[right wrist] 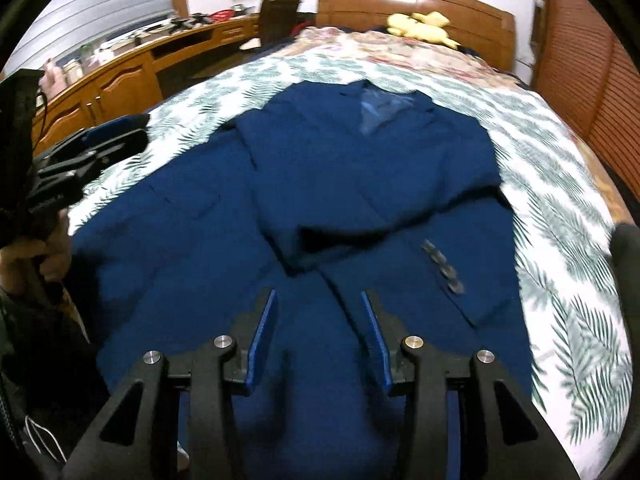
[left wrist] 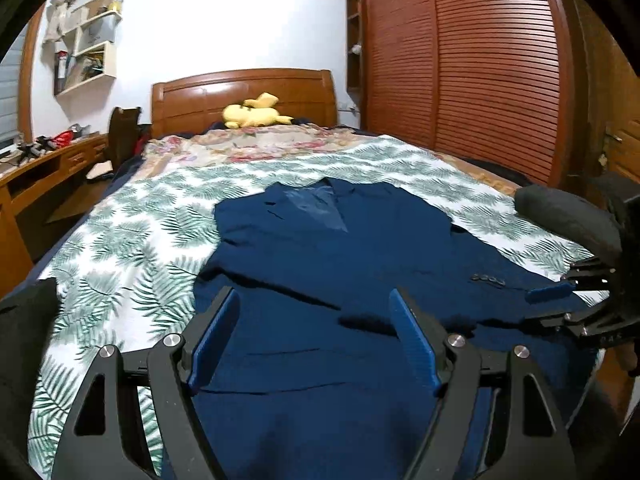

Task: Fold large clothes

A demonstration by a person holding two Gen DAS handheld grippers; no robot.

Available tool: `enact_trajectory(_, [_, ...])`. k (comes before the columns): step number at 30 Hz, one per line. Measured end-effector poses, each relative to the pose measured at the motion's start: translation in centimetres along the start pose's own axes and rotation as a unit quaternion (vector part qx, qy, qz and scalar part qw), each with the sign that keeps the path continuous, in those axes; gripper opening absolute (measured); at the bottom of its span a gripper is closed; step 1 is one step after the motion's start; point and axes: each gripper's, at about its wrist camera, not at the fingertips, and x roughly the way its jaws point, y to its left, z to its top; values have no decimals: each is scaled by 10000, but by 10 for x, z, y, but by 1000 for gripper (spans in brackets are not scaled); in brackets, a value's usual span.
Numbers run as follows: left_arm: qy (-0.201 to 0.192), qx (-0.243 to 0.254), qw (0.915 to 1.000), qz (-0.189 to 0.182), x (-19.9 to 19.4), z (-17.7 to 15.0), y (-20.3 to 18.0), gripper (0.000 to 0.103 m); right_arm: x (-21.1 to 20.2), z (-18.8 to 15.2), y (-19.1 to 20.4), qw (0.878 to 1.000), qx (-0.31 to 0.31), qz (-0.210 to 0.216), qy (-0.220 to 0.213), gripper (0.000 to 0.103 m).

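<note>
1. Left wrist view: a navy suit jacket (left wrist: 320, 248) lies face up across the centre and lower frame on a leaf-print bedspread (left wrist: 132, 248), its lighter satin lining showing at the collar.
2. Its matte woven cloth is creased; one sleeve is folded across the front, with four cuff buttons (right wrist: 444, 266).
3. Left gripper (left wrist: 314, 312): ribbed blue pads set wide, holding nothing.
4. Right gripper (right wrist: 318, 304): jaws partly open above the cloth, gripping nothing.
5. A yellow plush toy (left wrist: 254, 114) sits by the glossy wooden headboard (left wrist: 240, 92).

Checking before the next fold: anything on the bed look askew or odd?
The blue jacket lies unevenly: one sleeve with cuff buttons is folded across the front, the other side spreads flat. Nothing spilled or damaged.
</note>
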Motion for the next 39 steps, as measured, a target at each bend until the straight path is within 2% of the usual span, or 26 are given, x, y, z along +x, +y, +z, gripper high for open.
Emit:
enact_trajectory(4, [-86,175,9997,-128,-10,2,-14,78,-16,-12,-14,9997,197,-115,-72,44])
enact_trajectory(6, [-76,228,9993,-289,-13,3,-23,65,-26,-20,-18,9995,252,-122,-126,44])
enact_trajectory(9, [24,228,9987,-462,-13,8,-37,57,-36,-27,-24,9993,296,-117,-218,44])
enact_trajectory(13, [158,425,9975,-548,-6,13,-68,54,-46,-38,-33,9986,379,-61,-360,44])
enact_trajectory(17, [395,654,9941,-768,11,23,-104,44,-58,-45,-47,9981,366,-76,-489,44])
enact_trajectory(24, [786,905,9882,-954,46,40,-156,43,-84,-56,-74,9960,486,-104,-744,44])
enact_trajectory(29, [1277,1012,9833,-809,86,39,-179,42,-89,-52,-89,9947,548,-149,-861,44])
enact_trajectory(35, [1770,896,9791,-438,130,31,-178,42,-91,-43,-103,9941,456,-123,-974,44])
enact_trajectory(37, [1929,921,9764,-305,140,27,-177,39,-91,-43,-104,9937,400,-147,-1036,44])
enact_trajectory(39, [2105,948,9728,-172,150,23,-176,27,-91,-44,-104,9933,389,-139,-1076,44])
